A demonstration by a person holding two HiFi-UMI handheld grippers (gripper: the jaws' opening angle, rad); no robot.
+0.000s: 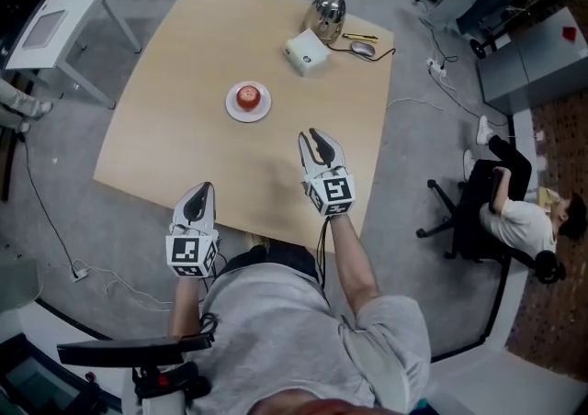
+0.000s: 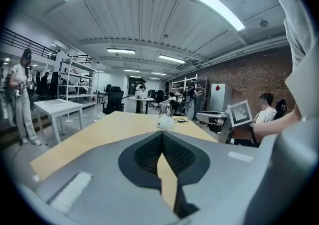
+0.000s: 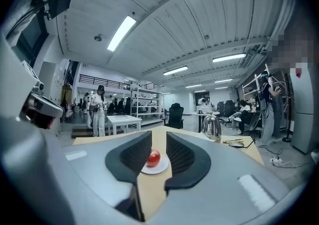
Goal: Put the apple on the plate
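Two handheld grippers hang over the near edge of a light wooden table [image 1: 184,128], each carried by one of the person's hands. The left gripper [image 1: 203,187] sits at the near left, just over the table's edge. Its own view shows the jaws clenched, the dark ribbed pads meeting at the tips with nothing between them. The right gripper [image 1: 310,136] is further in over the tabletop, pointing towards the far side. Its jaws stand released with a narrow gap and grip nothing.

The apple [image 1: 248,95], red, rests upright on a small white plate [image 1: 265,111] near the middle of the table, well apart from both grippers. In the right gripper view it appears through the gap between the jaws, but beyond them and not touched.

At the far right corner of the table stand a shiny metal kettle [image 1: 326,14] and, just beside it on the near side, a white box [image 1: 306,50]. A computer mouse [image 1: 364,49] with its cable and a yellow pen [image 1: 360,37] lie to the right of these.

Off the table, a seated person [image 1: 524,220] is on the floor area at the right, and a small white table [image 1: 60,23] stands at the far left.
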